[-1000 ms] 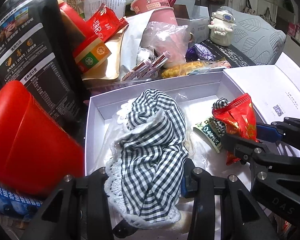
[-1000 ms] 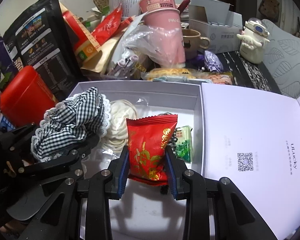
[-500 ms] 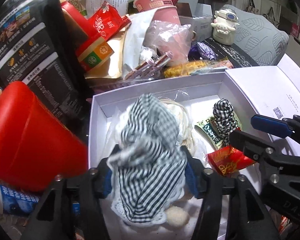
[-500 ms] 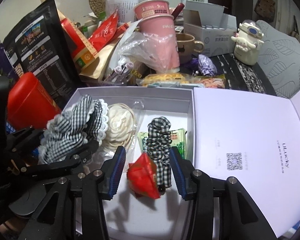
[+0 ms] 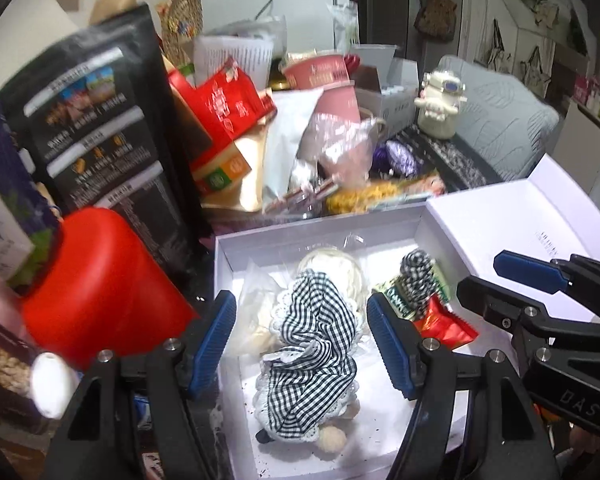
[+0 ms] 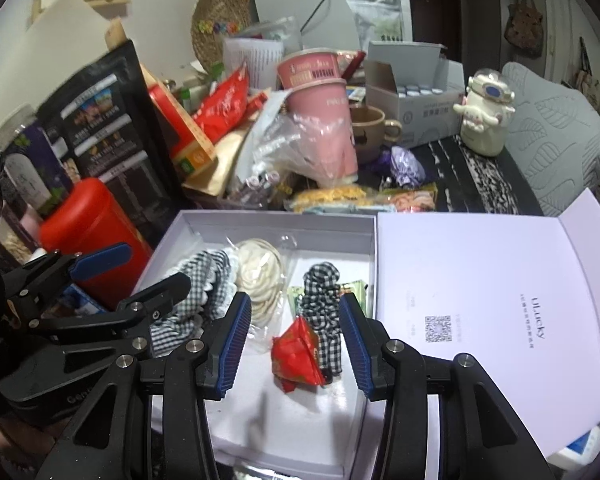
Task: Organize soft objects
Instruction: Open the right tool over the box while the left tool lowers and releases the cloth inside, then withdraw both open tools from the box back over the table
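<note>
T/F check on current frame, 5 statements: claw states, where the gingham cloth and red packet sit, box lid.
1. The left claw is clamped on the black-and-white gingham cloth with lace trim. False: its fingers stand open on either side and the cloth lies in the box.
2. The red foil snack packet lies on the floor of the white cardboard box. True.
3. The right claw is open. True.
4. The box's white hinged lid is shut over the contents. False: it lies folded open to the right.
5. The small gingham scrunchie sits outside the box. False: it lies inside, beside the red packet.
</note>
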`<act>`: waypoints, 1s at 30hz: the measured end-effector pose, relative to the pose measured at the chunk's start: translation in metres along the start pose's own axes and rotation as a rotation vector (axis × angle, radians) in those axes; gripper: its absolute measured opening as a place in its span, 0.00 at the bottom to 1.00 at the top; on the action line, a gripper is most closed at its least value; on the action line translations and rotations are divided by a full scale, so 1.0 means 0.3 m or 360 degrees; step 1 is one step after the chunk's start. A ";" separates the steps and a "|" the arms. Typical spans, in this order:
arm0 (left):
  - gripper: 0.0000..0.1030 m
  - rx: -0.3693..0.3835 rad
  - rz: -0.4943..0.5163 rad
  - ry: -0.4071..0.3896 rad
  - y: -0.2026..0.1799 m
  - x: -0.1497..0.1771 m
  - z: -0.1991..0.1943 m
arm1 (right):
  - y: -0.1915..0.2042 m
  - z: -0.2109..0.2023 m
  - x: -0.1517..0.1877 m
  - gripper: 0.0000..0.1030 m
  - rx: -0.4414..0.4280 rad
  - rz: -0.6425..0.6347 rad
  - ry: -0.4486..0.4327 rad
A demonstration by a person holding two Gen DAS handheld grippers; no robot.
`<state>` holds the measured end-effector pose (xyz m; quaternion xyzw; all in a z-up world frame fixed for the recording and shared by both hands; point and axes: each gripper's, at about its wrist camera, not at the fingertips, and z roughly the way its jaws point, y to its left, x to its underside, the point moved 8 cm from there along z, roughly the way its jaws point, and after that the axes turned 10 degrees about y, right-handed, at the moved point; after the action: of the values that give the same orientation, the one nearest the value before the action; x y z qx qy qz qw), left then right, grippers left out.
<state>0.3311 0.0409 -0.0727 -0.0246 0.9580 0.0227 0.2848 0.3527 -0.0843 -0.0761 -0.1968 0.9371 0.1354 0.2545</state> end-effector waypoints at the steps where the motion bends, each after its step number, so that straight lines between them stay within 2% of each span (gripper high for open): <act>1: 0.65 0.0001 -0.0003 -0.0016 0.002 -0.003 -0.015 | 0.004 -0.018 -0.001 0.44 -0.0001 -0.0002 -0.0020; 13: 0.65 0.0042 -0.0015 -0.0221 0.016 -0.025 -0.230 | 0.075 -0.230 -0.018 0.44 -0.0007 -0.0080 -0.0259; 21: 0.66 0.0072 -0.0012 -0.0428 0.006 -0.007 -0.429 | 0.122 -0.368 0.022 0.44 -0.0036 -0.0111 -0.0384; 22: 0.66 0.0084 -0.0012 -0.0442 0.005 -0.001 -0.449 | 0.124 -0.382 0.030 0.46 -0.0036 -0.0112 -0.0393; 25: 0.77 0.0102 -0.0009 -0.0483 0.001 0.023 -0.501 | 0.128 -0.432 0.063 0.49 -0.0017 -0.0102 -0.0423; 30: 0.77 0.0172 0.0002 -0.0535 -0.015 0.077 -0.585 | 0.129 -0.506 0.126 0.49 0.0026 -0.0071 -0.0452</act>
<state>0.2165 0.0254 0.0614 -0.0046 0.8967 -0.0247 0.4420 0.2415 -0.1151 0.0364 -0.1943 0.8882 0.1485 0.3890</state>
